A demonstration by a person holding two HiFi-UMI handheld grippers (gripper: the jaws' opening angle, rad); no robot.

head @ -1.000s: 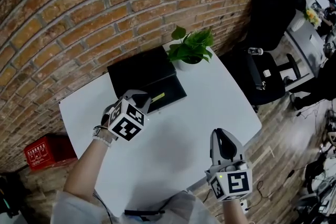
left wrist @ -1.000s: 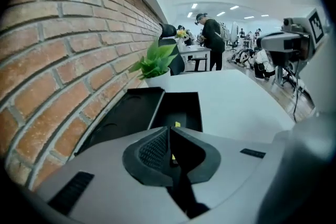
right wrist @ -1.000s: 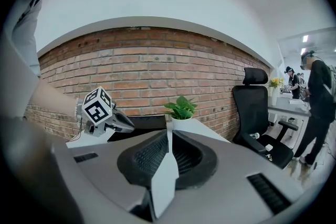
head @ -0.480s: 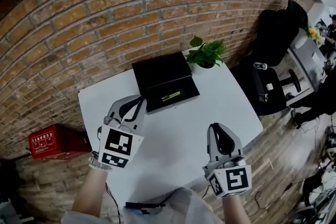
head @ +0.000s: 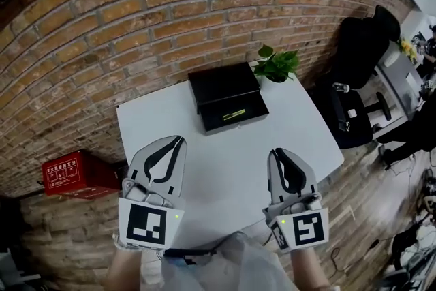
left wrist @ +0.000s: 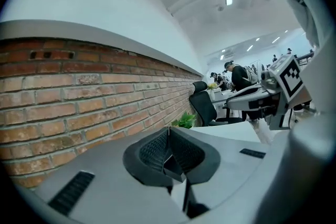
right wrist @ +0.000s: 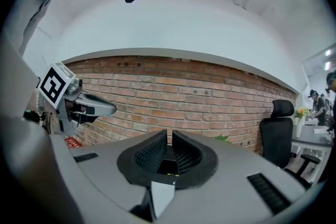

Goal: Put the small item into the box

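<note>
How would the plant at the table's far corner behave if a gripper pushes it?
The plant spreads its leaves wider than its base, so it may tip rather than slide. It stands close to the edge of the table, so an outward push could drop it. The leaves look soft and would probably bend.

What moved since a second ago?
The left claw pulled back from the box toward the person, shut and empty. The right claw stayed where it was, and the yellow item still lies in the open box.
</note>
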